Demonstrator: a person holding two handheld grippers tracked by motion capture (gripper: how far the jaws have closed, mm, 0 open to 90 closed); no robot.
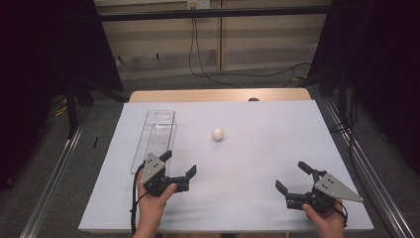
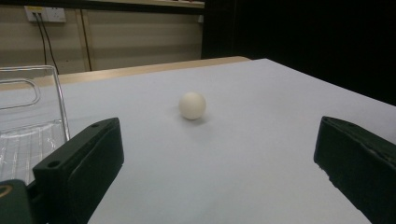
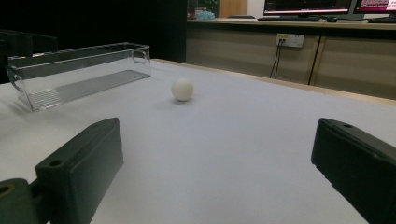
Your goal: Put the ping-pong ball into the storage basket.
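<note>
A small white egg-shaped ball [image 1: 218, 134] [image 2: 192, 105] [image 3: 182, 89] lies alone near the middle of the white table top [image 1: 257, 148]. A clear plastic bin [image 1: 154, 138] [image 2: 28, 121] [image 3: 79, 72] stands lengthwise at the left, nothing visible inside. My left gripper [image 1: 178, 164] [image 2: 219, 158] is open near the front left, beside the bin's near end, jaws aimed toward the ball. At the front right my right gripper [image 1: 293, 176] [image 3: 217, 158] is open too, well short of the ball. Nothing sits between either pair of jaws.
The white sheet covers a wooden table whose far edge [image 1: 218, 94] shows beyond it. Cables [image 1: 198, 59] hang from a wall socket behind. Dark curtains flank both sides. A desk with monitors [image 3: 308, 7] stands far off in the right gripper view.
</note>
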